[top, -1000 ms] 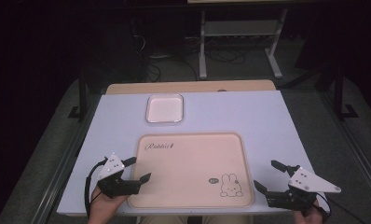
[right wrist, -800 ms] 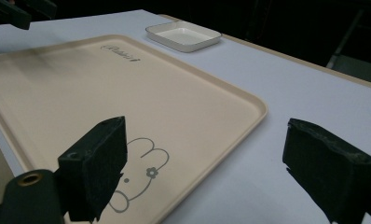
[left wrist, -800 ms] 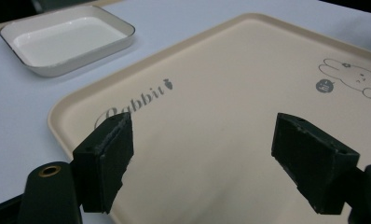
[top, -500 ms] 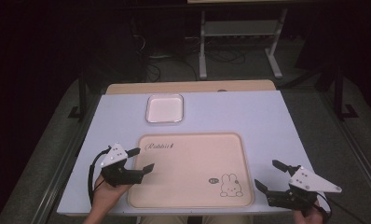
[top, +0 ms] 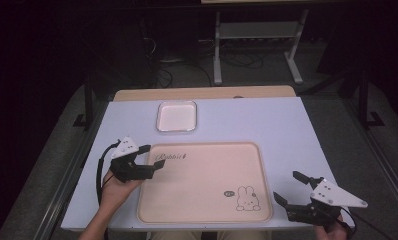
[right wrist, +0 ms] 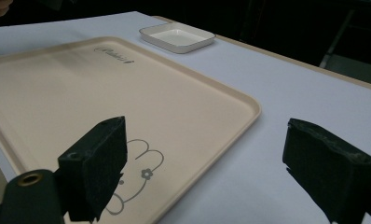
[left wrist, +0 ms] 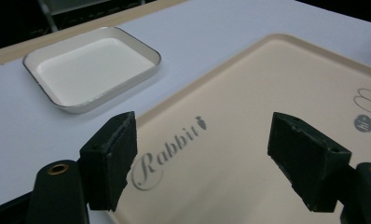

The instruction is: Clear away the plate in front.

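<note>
Beige tray (top: 204, 182) is lying long side across the table, and the left gripper (top: 148, 159) is hovering jaws-apart over its near-left corner, closest to it. White dish (top: 176, 116) is sitting beyond the tray; the right gripper (top: 291, 189), also agape, is waiting off its near-right corner.

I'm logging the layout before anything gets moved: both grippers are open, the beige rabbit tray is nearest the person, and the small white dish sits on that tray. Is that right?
Not quite: the small white dish sits on the table beyond the beige rabbit tray, apart from it, as the high view shows. The left gripper and right gripper are open.
</note>
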The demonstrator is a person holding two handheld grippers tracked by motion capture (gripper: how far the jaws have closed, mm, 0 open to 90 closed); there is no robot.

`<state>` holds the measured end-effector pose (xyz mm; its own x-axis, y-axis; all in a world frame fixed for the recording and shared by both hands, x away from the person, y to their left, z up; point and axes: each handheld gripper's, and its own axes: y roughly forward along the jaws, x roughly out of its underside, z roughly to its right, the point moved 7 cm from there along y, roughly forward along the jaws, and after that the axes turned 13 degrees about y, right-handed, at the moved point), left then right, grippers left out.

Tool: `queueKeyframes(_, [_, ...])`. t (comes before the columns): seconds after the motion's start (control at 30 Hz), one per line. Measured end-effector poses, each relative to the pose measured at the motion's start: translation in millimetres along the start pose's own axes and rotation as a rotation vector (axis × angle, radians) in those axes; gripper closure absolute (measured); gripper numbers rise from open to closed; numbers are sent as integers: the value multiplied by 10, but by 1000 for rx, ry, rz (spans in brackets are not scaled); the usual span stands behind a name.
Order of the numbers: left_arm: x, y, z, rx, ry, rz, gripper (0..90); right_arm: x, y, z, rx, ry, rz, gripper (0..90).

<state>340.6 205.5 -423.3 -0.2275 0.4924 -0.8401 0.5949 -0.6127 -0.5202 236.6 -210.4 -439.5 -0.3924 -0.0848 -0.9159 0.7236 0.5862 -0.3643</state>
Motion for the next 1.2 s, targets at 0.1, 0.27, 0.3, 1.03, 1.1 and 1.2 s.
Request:
queueKeyframes(0.1, [-51,14,-118,-14,-10,-12,239,-2,-5,-2,-6,0,3,129])
queueKeyframes(0.27, [-142,70,-274,-36,-27,-22,251,-1,-5,-3,-10,-2,4,129])
queueKeyframes(0.3, [-165,93,-308,-37,-32,-26,261,-1,-7,-4,-8,-3,5,129])
queueKeyframes(1.03, [-355,587,-1019,-27,-192,-156,295,20,12,2,-19,-2,-8,129])
queueKeyframes(1.1, [-361,626,-1078,-34,-200,-170,302,18,13,5,-20,1,-6,129])
queueKeyframes(1.2, [-361,681,-1150,-33,-207,-186,316,17,13,6,-22,2,-5,129])
